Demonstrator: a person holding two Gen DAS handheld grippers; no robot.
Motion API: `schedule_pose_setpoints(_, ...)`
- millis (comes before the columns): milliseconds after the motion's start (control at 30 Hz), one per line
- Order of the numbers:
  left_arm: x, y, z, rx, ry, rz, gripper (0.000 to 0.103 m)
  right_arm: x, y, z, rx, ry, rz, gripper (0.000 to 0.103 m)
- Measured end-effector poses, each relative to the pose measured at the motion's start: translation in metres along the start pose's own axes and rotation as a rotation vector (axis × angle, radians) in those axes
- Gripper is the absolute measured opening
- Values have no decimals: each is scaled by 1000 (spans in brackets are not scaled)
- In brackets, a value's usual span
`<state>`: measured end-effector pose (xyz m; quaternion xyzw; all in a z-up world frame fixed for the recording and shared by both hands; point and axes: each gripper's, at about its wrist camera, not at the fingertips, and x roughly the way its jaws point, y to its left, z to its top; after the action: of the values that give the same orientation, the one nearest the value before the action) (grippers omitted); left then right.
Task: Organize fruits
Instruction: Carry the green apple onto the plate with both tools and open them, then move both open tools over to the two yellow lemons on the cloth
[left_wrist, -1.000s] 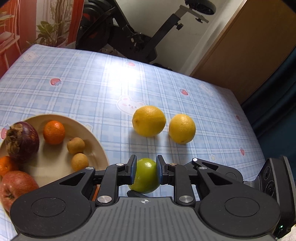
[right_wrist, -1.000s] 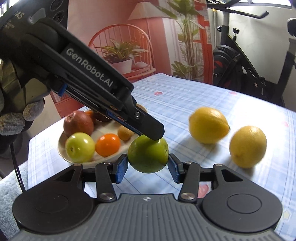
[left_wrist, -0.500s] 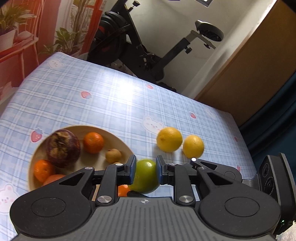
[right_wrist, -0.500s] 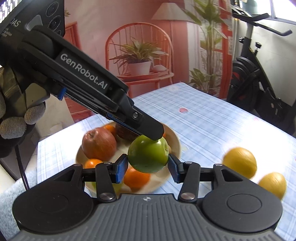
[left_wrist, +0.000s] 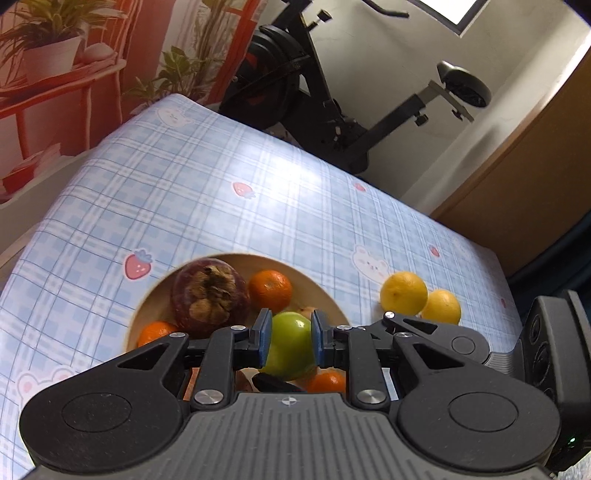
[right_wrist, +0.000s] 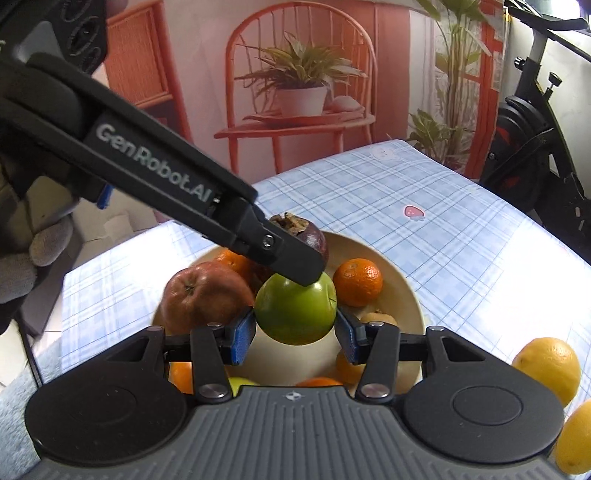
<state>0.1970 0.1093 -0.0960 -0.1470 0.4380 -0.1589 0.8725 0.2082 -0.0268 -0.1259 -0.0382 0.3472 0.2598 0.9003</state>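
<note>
A green apple (left_wrist: 290, 347) (right_wrist: 295, 314) hangs just above the beige plate (left_wrist: 229, 256) (right_wrist: 395, 295). My left gripper (left_wrist: 288, 326) is shut on it, blue pads pressing both sides. One left finger (right_wrist: 280, 251) lies across the apple's top in the right wrist view. My right gripper (right_wrist: 295, 330) is also shut on the apple, a pad against each flank. The plate holds a dark purple fruit (left_wrist: 208, 297), a red apple (right_wrist: 207, 295), several oranges (right_wrist: 357, 282) and small brown fruits. Two lemons (left_wrist: 404, 293) (right_wrist: 546, 369) lie on the cloth to the plate's right.
The table has a blue checked cloth (left_wrist: 184, 192) and its left edge is close to the plate. An exercise bike (left_wrist: 332, 110) stands beyond the far edge. A gloved hand (right_wrist: 22, 258) holds the left gripper. The right gripper's body (left_wrist: 546, 350) fills the left view's right edge.
Both grippers have carried the green apple leftward, from beside the lemons to over the plate. The lemons have slid to the right in both views.
</note>
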Motion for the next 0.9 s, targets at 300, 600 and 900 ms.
schedule_pose_setpoints(300,-9,8,4,-26,-49,13,24,0,-7,-3,23,-49,-35,53)
schedule_pose_setpoints(600,-13,-15,-3,31,-114,97,24,-41,-30,-26,99,-226,-62,57)
schedule_pose_setpoints(900,-5,-67,4,128,-161,133,24,-94,-75,-65,174,-417,-327,76)
